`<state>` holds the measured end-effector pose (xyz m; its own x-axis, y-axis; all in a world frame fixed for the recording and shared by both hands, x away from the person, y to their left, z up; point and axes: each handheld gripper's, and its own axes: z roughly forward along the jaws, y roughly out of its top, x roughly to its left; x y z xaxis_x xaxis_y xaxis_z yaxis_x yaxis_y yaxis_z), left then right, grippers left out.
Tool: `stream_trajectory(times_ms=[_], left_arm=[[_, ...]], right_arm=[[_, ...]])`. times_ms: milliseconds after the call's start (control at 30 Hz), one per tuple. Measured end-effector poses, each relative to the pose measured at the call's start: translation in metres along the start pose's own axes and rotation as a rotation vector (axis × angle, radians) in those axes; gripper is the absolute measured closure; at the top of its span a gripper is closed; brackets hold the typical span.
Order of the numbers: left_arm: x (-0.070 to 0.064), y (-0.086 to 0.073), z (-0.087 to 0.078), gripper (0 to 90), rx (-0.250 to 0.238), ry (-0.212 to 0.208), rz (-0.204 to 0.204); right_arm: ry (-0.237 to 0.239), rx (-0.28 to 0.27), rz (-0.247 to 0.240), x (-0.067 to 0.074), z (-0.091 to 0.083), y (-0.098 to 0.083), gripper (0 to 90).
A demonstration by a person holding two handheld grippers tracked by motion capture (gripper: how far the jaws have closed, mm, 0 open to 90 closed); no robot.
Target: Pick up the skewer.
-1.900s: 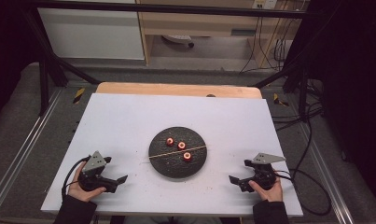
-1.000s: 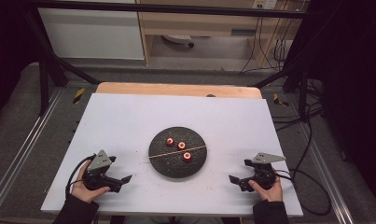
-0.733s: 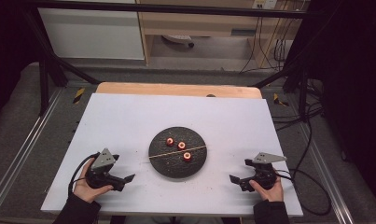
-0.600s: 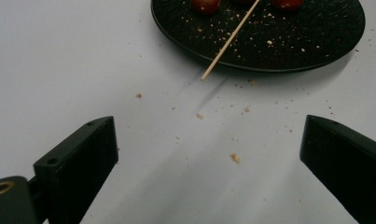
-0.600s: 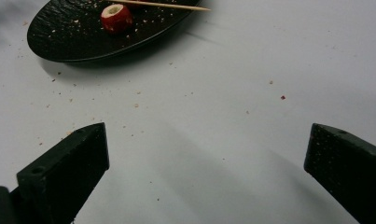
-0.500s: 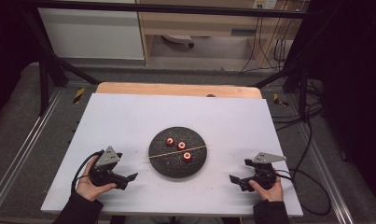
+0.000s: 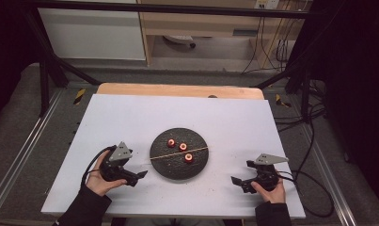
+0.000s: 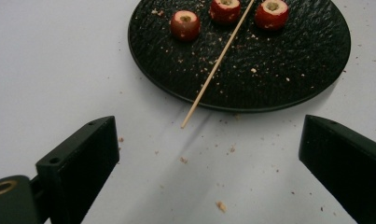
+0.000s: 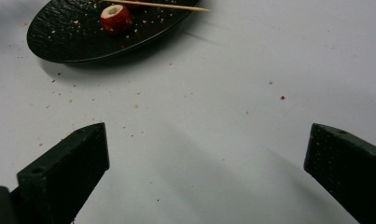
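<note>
Your left gripper (image 7: 139, 175) has advanced toward the skewer (image 8: 217, 64) overhanging the plate (image 8: 293, 79); jaws apart. Right gripper (image 7: 235, 181) unmoved, jaws apart. Skewer pickup likely comes next.

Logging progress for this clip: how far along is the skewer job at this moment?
Barely started. Done: nothing; the three red fruits lie loose on the black plate, with the skewer bare across it. In hand: the open left gripper faces the skewer's near end. Left: grasping and threading; the right gripper rests open.
</note>
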<state>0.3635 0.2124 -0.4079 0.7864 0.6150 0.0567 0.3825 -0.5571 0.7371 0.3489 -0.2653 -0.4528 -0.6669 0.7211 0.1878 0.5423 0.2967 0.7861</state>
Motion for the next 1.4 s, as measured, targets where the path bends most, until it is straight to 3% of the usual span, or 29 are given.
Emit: stream_trajectory(times_ms=[600, 800, 1133, 1400], left_arm=[[-0.005, 0.029, 0.029, 8.5, 0.083, -0.017, 0.054], [-0.007, 0.037, 0.038, 13.8, 0.106, -0.026, 0.069], [-0.005, 0.050, 0.055, 27.2, 0.154, -0.045, 0.098], [-0.006, 0.056, 0.067, 45.3, 0.190, -0.052, 0.131]], right_arm=[[0.000, 0.004, -0.003, 0.000, 0.001, 0.000, 0.8], [0.001, 0.006, -0.001, 0.000, 0.001, 0.000, 0.8], [0.003, 0.005, -0.004, 0.000, 0.001, 0.000, 0.8], [0.004, 0.005, -0.003, 0.000, 0.002, 0.000, 0.8]])
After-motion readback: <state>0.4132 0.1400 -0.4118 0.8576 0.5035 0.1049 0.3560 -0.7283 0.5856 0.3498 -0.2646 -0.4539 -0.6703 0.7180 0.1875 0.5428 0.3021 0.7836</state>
